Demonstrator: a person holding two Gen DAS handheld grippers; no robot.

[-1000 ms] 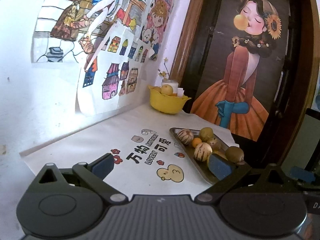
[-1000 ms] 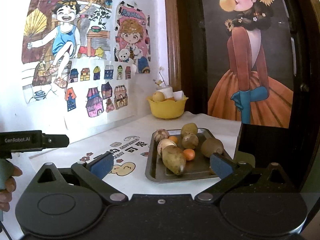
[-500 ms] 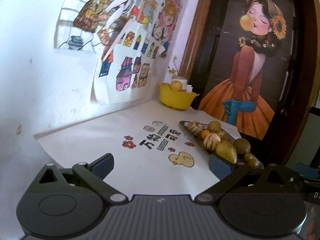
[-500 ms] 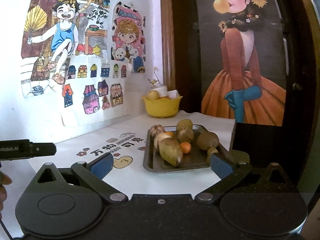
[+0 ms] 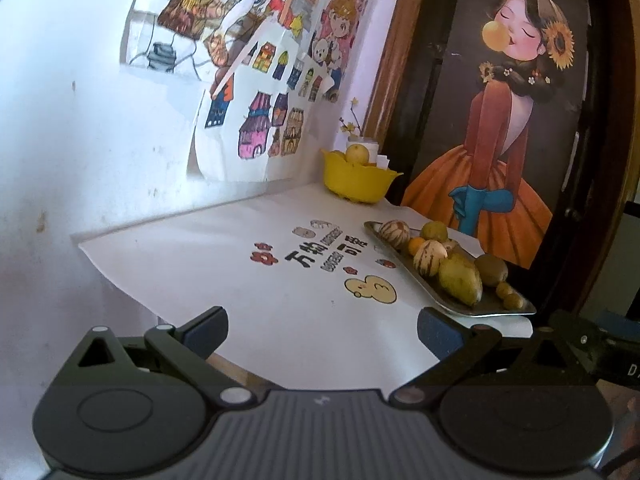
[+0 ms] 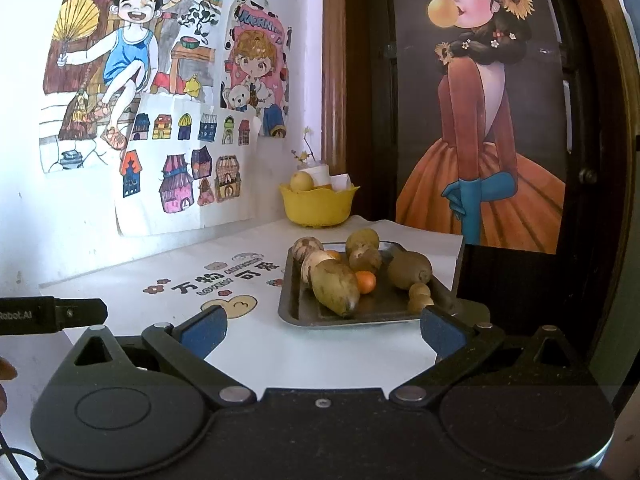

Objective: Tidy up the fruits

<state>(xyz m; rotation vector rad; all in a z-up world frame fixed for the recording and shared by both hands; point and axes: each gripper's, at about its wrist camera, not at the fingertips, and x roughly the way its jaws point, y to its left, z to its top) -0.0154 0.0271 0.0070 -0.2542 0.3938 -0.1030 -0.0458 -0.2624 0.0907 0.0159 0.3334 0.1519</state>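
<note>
A metal tray (image 6: 304, 314) on the white table holds several fruits: a mango (image 6: 334, 286), a kiwi (image 6: 410, 270), striped melons (image 5: 429, 258) and a small orange (image 6: 366, 281). The tray also shows in the left wrist view (image 5: 496, 308). A yellow bowl (image 6: 318, 208) with a pale round fruit (image 6: 301, 181) stands at the back by the wall. My right gripper (image 6: 322, 330) is open and empty, just short of the tray's near edge. My left gripper (image 5: 320, 330) is open and empty over the table's front edge, left of the tray.
The table (image 5: 224, 256) carries a white printed cloth and sits in a corner. Paper drawings (image 6: 160, 120) cover the left wall. A dark framed painting (image 6: 480, 120) stands behind the tray. The left gripper's body (image 6: 48, 314) shows at the right view's left edge.
Both grippers have drawn back from the table and the left one swung left, so the tray and bowl look farther away. Both stay open. The fruits have not moved.
</note>
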